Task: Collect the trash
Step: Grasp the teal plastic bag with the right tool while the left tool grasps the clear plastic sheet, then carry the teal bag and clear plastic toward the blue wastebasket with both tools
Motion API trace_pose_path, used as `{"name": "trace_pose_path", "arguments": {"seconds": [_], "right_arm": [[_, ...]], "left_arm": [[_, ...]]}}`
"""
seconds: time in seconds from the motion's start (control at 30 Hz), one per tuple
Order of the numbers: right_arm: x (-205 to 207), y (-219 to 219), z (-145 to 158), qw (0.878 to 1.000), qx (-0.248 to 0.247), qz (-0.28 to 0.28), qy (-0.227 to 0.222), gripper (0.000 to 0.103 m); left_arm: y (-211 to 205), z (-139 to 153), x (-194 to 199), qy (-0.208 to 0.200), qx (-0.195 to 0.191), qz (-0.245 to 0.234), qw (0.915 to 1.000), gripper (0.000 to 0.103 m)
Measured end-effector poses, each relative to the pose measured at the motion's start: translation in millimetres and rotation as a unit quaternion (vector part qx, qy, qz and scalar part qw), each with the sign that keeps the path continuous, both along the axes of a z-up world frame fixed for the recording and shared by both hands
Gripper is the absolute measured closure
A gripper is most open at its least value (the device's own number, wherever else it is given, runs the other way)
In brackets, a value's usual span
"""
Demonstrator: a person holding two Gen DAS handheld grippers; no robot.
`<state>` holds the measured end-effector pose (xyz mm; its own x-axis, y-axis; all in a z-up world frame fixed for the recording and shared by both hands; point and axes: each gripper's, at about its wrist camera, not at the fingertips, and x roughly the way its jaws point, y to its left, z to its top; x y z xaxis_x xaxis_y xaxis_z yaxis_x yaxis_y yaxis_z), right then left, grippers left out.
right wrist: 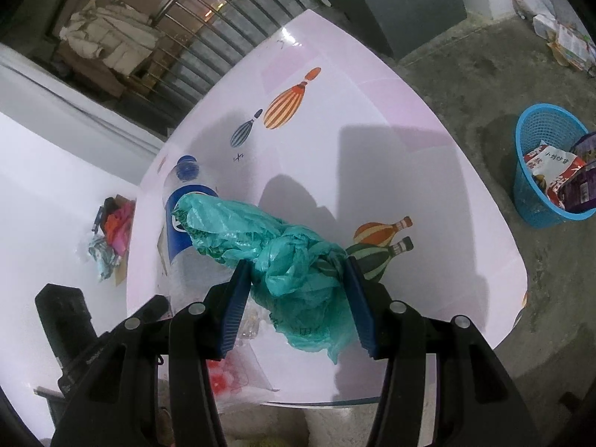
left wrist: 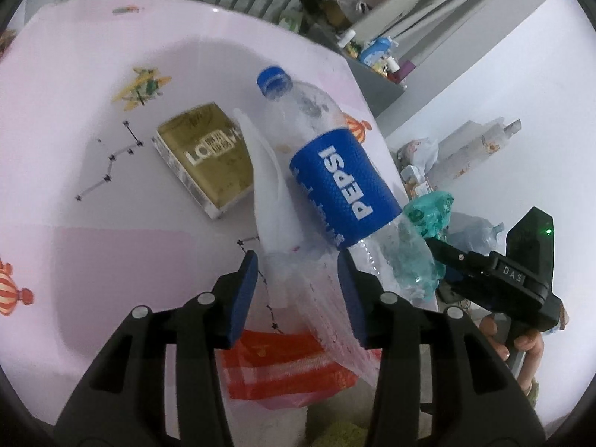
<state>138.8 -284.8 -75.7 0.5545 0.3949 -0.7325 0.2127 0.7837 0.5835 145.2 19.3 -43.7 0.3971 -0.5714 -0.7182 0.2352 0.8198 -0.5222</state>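
Observation:
An empty Pepsi bottle (left wrist: 327,171) with a blue cap lies on the pink table (left wrist: 74,223), next to a white plastic piece (left wrist: 268,186). My left gripper (left wrist: 298,290) is open around the bottle's lower end, with a clear ribbed wrapper between its pads. My right gripper (right wrist: 298,305) is around a crumpled green plastic bag (right wrist: 283,253) that lies beside the bottle (right wrist: 178,216); whether the pads press it is unclear. The bag also shows in the left wrist view (left wrist: 424,238). A gold box (left wrist: 208,156) lies left of the bottle.
A blue mesh basket (right wrist: 536,171) with snack wrappers stands on the concrete floor to the right of the table. A red and white wrapper (left wrist: 283,368) lies at the table's near edge. Clutter lies on the floor at left (right wrist: 111,234). A grey cabinet (right wrist: 409,11) stands behind the table.

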Motion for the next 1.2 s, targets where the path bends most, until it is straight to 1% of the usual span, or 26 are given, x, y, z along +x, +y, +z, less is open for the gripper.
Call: {"name": "trace_pose_path", "arguments": {"seconds": [0.13, 0.23, 0.27, 0.3, 0.4, 0.47, 0.6, 0.8, 1.2], "right_arm": [[1, 0, -1, 1.000, 0.001, 0.001, 0.000, 0.053], [1, 1, -1, 1.000, 0.000, 0.001, 0.000, 0.053], [1, 1, -1, 1.000, 0.000, 0.001, -0.001, 0.053], [1, 1, -1, 1.000, 0.000, 0.001, 0.000, 0.053], [1, 0, -1, 1.000, 0.001, 0.001, 0.000, 0.053], [1, 0, -1, 1.000, 0.001, 0.000, 0.000, 0.053], [2, 1, -3, 1.000, 0.003, -0.002, -0.001, 0.053], [2, 3, -4, 1.000, 0.004, -0.005, -0.003, 0.053], [2, 6, -5, 1.000, 0.010, -0.009, -0.009, 0.054]], "left_arm": [[-6, -2, -6, 0.006, -0.001, -0.023, 0.9997, 0.063], [-9, -3, -11, 0.007, 0.016, -0.034, 0.9993, 0.063], [-10, -4, -12, 0.008, 0.023, -0.034, 0.9991, 0.065], [-11, -6, -13, 0.010, 0.029, -0.034, 0.9990, 0.072], [-10, -8, -13, 0.012, 0.037, -0.033, 0.9987, 0.082], [-9, -7, -14, 0.009, 0.034, -0.034, 0.9988, 0.087], [-8, 3, -15, -0.011, 0.036, -0.035, 0.9987, 0.096], [-2, 23, -18, -0.047, 0.027, -0.029, 0.9981, 0.100], [16, 66, -25, -0.103, 0.005, -0.019, 0.9945, 0.101]]}}
